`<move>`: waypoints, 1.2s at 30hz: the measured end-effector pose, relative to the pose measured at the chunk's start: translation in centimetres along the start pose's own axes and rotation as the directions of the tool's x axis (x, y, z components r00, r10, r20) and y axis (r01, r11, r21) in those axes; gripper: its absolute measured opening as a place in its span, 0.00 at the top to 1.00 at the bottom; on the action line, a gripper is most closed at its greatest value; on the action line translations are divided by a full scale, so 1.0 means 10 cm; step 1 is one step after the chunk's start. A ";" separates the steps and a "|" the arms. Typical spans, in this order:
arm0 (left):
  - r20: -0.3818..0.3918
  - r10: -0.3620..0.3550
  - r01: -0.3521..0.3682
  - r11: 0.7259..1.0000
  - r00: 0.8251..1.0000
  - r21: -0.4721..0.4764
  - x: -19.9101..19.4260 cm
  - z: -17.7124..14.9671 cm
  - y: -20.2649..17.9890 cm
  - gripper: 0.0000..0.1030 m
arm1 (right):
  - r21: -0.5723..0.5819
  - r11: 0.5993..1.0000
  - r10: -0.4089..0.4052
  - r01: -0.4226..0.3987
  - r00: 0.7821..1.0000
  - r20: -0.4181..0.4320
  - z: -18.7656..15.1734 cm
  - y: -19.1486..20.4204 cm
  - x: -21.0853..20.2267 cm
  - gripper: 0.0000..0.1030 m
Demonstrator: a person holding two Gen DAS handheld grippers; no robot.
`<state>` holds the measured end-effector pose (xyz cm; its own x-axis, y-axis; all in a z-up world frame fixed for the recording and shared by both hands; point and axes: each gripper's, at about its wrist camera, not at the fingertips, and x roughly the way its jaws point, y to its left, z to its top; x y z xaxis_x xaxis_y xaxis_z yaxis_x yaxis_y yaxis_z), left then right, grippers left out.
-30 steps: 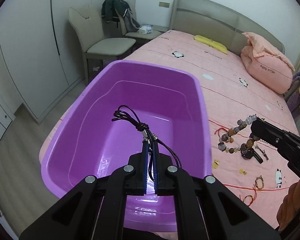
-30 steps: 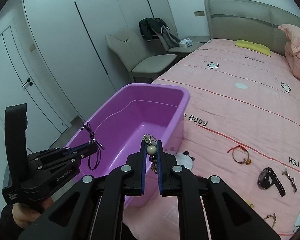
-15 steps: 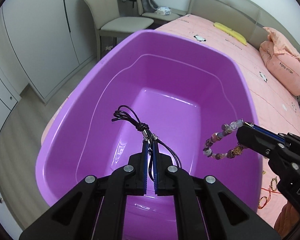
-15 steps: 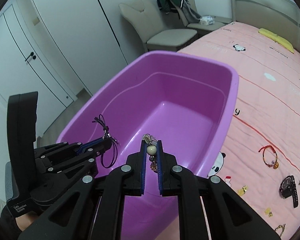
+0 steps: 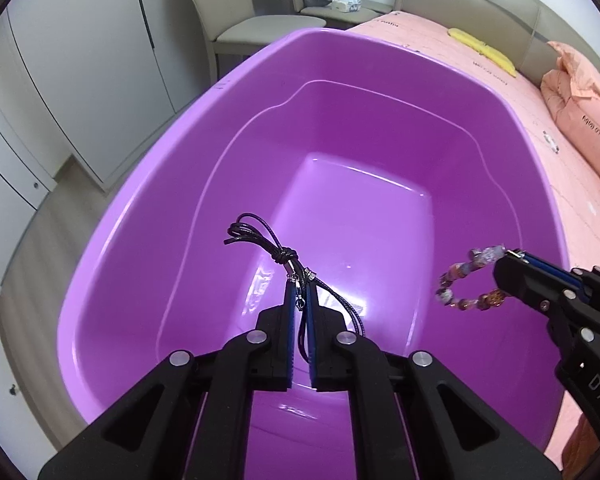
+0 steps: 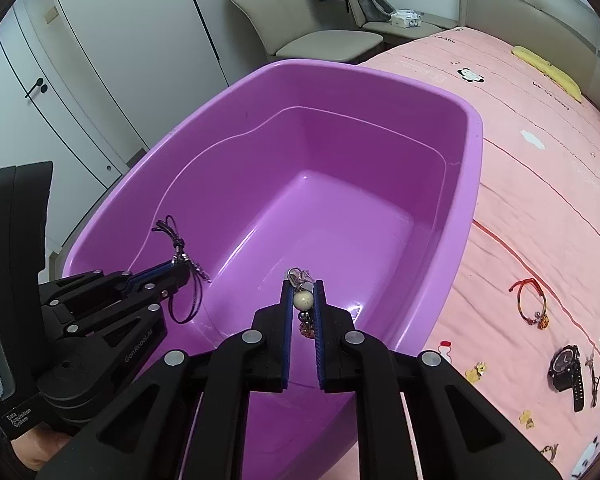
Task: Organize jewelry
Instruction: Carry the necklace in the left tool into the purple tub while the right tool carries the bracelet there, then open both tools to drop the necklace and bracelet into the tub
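Note:
A purple plastic tub [image 5: 172, 184] [image 6: 470, 184] stands on the pink bed, bare inside. My left gripper [image 5: 300, 284] [image 6: 180, 266] is shut on a black cord necklace [image 5: 266, 240] [image 6: 172, 236] and holds it over the tub's near part. My right gripper [image 6: 303, 284] [image 5: 508, 254] is shut on a beaded bracelet [image 5: 460, 280] [image 6: 303, 300], also over the tub, to the right of the left gripper. A cream bead sits between the right fingers, and the rest of the bracelet hangs below them.
On the bedspread right of the tub lie a red string bracelet [image 6: 532, 300], a black watch [image 6: 566, 364] and small gold charms [image 6: 476, 370]. A beige chair [image 6: 324, 36] and white wardrobe doors [image 6: 100, 40] stand beyond the tub. A pink pillow [image 5: 580, 108] lies at the headboard.
Both grippers have moved forward from beside the tub to over its inside, each still holding its piece. The right gripper came in from over the bedspread.

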<state>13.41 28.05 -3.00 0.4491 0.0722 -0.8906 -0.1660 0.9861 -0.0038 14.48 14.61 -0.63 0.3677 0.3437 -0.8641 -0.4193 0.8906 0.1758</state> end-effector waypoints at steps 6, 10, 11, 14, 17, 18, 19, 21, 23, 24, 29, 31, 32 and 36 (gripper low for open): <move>0.093 0.076 -0.077 0.997 0.993 0.011 -0.21 -0.05 0.01 0.18 | -0.021 0.999 -0.049 0.050 0.998 0.039 0.00 -0.04 -0.08 0.78; 0.086 0.091 -0.090 0.996 0.992 -0.014 -0.27 -0.07 0.07 0.17 | -0.005 0.999 -0.039 0.039 0.998 0.046 -0.01 -0.09 -0.13 0.72; 0.083 0.093 -0.092 0.996 0.992 -0.017 -0.27 -0.08 0.08 0.17 | -0.005 0.999 -0.040 0.040 0.998 0.048 -0.02 -0.09 -0.14 0.72; 0.082 0.099 -0.098 0.995 0.992 -0.021 -0.30 -0.10 0.08 0.17 | 0.001 0.999 -0.033 0.033 0.998 0.051 -0.03 -0.11 -0.17 0.72; 0.080 0.096 -0.095 0.995 0.992 -0.027 -0.34 -0.13 0.08 0.16 | 0.009 1.000 -0.023 0.023 0.998 0.056 -0.04 -0.12 -0.20 0.71; 0.081 0.096 -0.094 0.995 0.992 -0.029 -0.35 -0.14 0.09 0.16 | 0.010 1.000 -0.022 0.021 0.998 0.059 -0.05 -0.13 -0.21 0.71; 0.082 0.096 -0.094 0.995 0.992 -0.030 -0.37 -0.14 0.08 0.16 | 0.010 1.000 -0.022 0.022 0.998 0.062 -0.06 -0.13 -0.22 0.71; 0.085 0.097 -0.095 0.995 0.992 -0.032 -0.40 -0.15 0.08 0.16 | 0.011 1.000 -0.022 0.021 0.997 0.068 -0.07 -0.14 -0.25 0.71; 0.089 0.093 -0.091 0.995 0.992 -0.032 -0.44 -0.17 0.06 0.16 | 0.017 1.000 -0.020 0.019 0.997 0.070 -0.08 -0.16 -0.27 0.71; 0.090 0.092 -0.090 0.995 0.992 -0.031 -0.45 -0.17 0.06 0.16 | 0.019 1.000 -0.019 0.018 0.997 0.071 -0.09 -0.16 -0.28 0.71; 0.094 0.077 -0.074 0.997 0.993 -0.035 -0.53 -0.18 0.01 0.16 | 0.030 0.999 -0.017 0.015 0.997 0.077 -0.16 -0.21 -0.35 0.71; 0.095 0.073 -0.070 0.997 0.993 -0.033 -0.56 -0.18 -0.01 0.16 | 0.038 0.999 -0.016 0.013 0.997 0.081 -0.20 -0.23 -0.38 0.68; 0.097 0.070 -0.068 0.997 0.993 -0.032 -0.58 -0.19 -0.03 0.16 | 0.043 0.999 -0.016 0.012 0.997 0.082 -0.21 -0.24 -0.40 0.67; 0.102 0.060 -0.059 0.998 0.993 -0.021 -0.66 -0.23 -0.11 0.15 | 0.072 0.997 -0.016 0.009 0.996 0.091 -0.31 -0.32 -0.48 0.66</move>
<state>8.64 26.11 1.82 0.5258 0.1465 -0.8379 -0.2104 0.9768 0.0388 11.48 9.16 1.54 0.4478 0.3554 -0.8205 -0.3554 0.9128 0.2014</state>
